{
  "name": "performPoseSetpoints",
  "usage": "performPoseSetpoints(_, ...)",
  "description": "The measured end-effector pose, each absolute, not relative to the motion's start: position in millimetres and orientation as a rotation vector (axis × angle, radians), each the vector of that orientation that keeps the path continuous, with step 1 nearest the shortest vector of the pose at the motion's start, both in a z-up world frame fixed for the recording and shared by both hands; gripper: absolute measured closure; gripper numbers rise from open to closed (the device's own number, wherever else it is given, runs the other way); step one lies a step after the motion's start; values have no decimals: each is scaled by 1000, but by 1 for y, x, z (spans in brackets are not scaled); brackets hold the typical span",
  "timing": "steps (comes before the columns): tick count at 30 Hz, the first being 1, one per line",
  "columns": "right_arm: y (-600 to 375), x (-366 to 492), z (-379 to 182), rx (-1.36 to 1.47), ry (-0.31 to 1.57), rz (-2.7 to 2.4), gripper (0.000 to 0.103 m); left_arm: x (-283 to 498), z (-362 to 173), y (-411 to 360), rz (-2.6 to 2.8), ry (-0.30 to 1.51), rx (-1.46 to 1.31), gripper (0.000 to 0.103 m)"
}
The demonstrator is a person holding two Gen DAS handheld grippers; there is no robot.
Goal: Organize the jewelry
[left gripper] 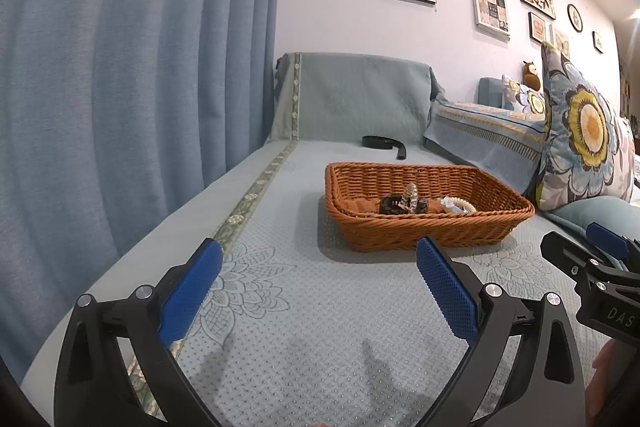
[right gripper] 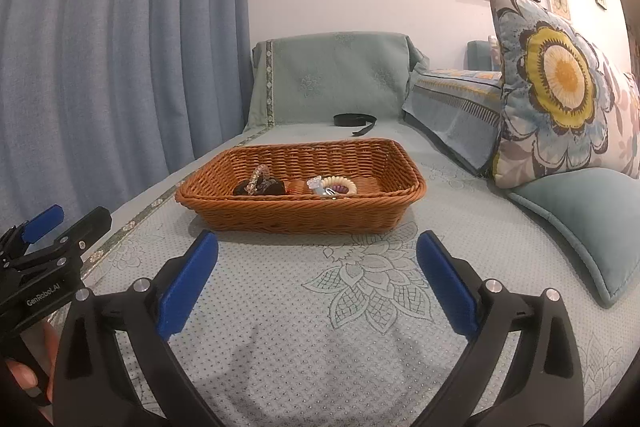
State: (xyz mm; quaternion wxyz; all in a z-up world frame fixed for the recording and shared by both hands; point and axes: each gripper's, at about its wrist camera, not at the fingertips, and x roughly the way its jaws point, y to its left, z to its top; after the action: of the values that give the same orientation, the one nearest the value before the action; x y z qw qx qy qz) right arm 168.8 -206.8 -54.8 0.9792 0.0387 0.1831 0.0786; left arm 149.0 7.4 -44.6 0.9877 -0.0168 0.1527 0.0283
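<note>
1. Wicker basket sits on the pale blue sofa cover, straight ahead of both grippers and farther away than either pair of fingertips. Its long axis runs left to right across the scene.

2. All the jewelry I can see lies inside the basket, on its floor. None shows on the cover outside it.

3. Counted in the right wrist view: one dark piece at the left, one clear beaded bracelet arching up from it, one cream coil band at the right, and a small cluster beside the band, a clear piece and something purple, too small to name. That makes at least four pieces; the exact total is not clear.

4. Right gripper has its jaws spread wide and holds nothing. It hangs low over the cover, just short of the basket's near wall and roughly centred on it.

5. Left gripper is likewise wide apart and empty. From its view the basket lies ahead and to the right.

6. Judgement: the right gripper looks the nearer and better lined up; reaching the pieces would mean going forward over the near rim and down.

7. One black strap lies far behind the basket, well apart from it.
</note>
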Motion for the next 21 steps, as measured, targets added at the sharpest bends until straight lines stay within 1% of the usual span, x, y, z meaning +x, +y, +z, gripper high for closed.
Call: performPoseSetpoints(21, -207, 169, -56, 73, 372, 158, 8, 148, -45, 7, 57, 306, -33, 9)
